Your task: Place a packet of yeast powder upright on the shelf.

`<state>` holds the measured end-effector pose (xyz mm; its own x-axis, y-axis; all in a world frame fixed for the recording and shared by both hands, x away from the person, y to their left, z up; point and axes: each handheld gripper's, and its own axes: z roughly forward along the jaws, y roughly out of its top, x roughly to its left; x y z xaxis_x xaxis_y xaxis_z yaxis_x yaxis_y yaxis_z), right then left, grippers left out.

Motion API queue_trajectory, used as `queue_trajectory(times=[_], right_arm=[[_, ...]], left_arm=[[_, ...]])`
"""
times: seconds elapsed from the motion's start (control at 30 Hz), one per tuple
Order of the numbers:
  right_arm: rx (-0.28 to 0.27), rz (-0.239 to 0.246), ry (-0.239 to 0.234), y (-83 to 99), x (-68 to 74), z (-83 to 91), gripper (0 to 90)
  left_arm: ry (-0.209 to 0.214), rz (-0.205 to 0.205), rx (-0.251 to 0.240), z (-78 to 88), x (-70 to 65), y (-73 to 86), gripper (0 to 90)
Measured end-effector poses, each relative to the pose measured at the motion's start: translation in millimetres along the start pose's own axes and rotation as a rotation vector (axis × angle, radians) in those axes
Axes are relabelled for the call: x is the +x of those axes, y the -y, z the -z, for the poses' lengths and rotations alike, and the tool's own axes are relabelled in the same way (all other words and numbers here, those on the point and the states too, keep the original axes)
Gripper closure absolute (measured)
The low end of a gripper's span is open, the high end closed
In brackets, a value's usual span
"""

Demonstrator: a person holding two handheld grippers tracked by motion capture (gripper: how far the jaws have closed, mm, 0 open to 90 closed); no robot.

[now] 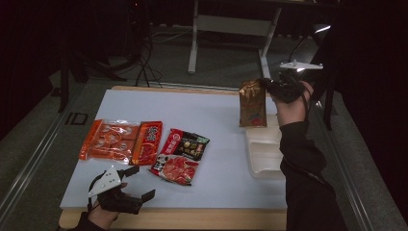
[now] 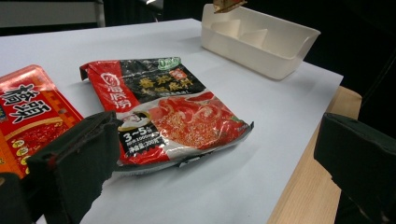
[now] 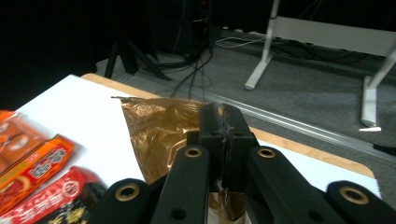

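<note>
Gold foil packet (image 1: 253,103) hangs upright from the right gripper (image 1: 267,84), its long axis vertical, held up over the far end of the white divided tray (image 1: 263,159) that sits along the desk's right edge. The coming move probably turns on this: the tray lies straight below the packet, so the way in is down, with the packet's lower edge already hanging just above the tray's far compartments; whether it touches the tray cannot be told from the high view. In the right gripper view the jaws are clenched on the packet's top corner (image 3: 163,128), the crinkled foil spreading left and down from the pinch.

The left gripper (image 1: 140,183) rests at the desk's near left corner, well apart from the tray, so the right hand (image 1: 291,108) is the nearer one by far. Its jaws stand wide apart and grasp nothing; in its own view they frame the red-and-black sauce pouch (image 2: 170,109), which lies flat just ahead of them. Further left, toward the desk's left edge, lie a red box-shaped pack (image 1: 148,142) and an orange clear-windowed pack (image 1: 109,140), side by side and touching.
</note>
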<state>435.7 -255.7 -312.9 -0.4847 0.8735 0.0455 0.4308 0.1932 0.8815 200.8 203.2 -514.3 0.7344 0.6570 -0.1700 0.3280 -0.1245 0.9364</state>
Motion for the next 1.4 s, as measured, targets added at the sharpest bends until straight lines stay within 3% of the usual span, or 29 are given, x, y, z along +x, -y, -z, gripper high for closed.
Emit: queue_trajectory(times=[0.23,0.63,0.87,1.4], right_arm=[[0.013,-0.04,0.04,5.1,-23.6,-12.7,89.1],[0.023,-0.053,0.094,8.3,-47.0,-33.2,89.1],[0.047,-0.064,0.088,18.5,-50.4,-44.4,89.1],[0.111,-0.1,0.072,56.0,-58.3,-46.0,88.9]], left_arm=[[0.004,0.006,0.005,-0.9,-0.6,0.5,0.9],[0.005,0.008,0.01,-1.8,-1.3,1.0,0.9],[0.005,0.009,0.008,-1.3,-1.0,1.0,0.9],[0.0,0.005,0.013,-1.8,-1.1,1.2,0.9]])
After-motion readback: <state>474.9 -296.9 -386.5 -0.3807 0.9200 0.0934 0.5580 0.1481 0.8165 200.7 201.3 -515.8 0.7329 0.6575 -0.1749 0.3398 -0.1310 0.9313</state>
